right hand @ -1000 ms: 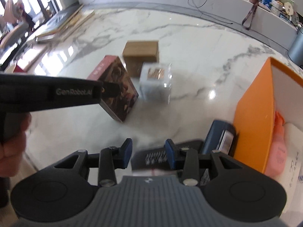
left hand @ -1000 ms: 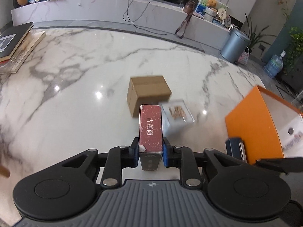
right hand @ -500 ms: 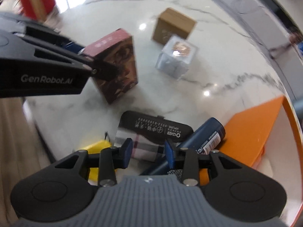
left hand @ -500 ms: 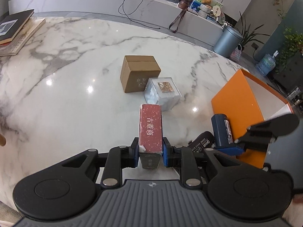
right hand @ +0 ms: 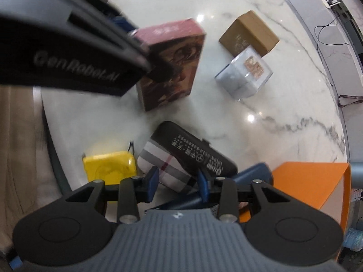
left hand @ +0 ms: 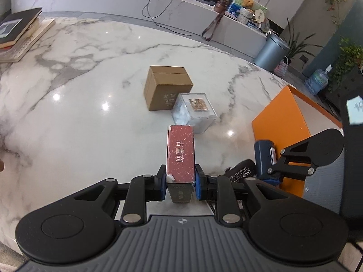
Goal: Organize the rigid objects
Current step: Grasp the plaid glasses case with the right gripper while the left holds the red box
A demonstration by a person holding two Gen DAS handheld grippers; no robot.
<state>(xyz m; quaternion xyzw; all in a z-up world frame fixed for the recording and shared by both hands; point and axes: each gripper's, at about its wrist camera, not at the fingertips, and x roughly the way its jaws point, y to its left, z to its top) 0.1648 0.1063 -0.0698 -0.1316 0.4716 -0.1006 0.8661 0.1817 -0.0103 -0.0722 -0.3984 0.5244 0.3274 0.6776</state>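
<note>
My left gripper (left hand: 180,182) is shut on a red box (left hand: 180,153) with white Chinese lettering, held above the marble table (left hand: 79,104); the box also shows in the right wrist view (right hand: 170,63). A brown cardboard box (left hand: 166,87) and a clear plastic cube (left hand: 195,112) sit ahead of it. My right gripper (right hand: 178,182) is open and empty, above a plaid case (right hand: 166,166) and a black glasses case (right hand: 197,151). A dark blue cylinder (right hand: 213,190) lies under its right finger.
An orange box (left hand: 281,131) stands at the right, open. A yellow case (right hand: 110,170) lies near the table's edge. Books (left hand: 18,34) are stacked at the far left. A counter with cables and clutter runs behind the table.
My right gripper has swung over the plaid and black cases and now looks down on them. My left gripper still holds the red box, drawn back from the brown box.
</note>
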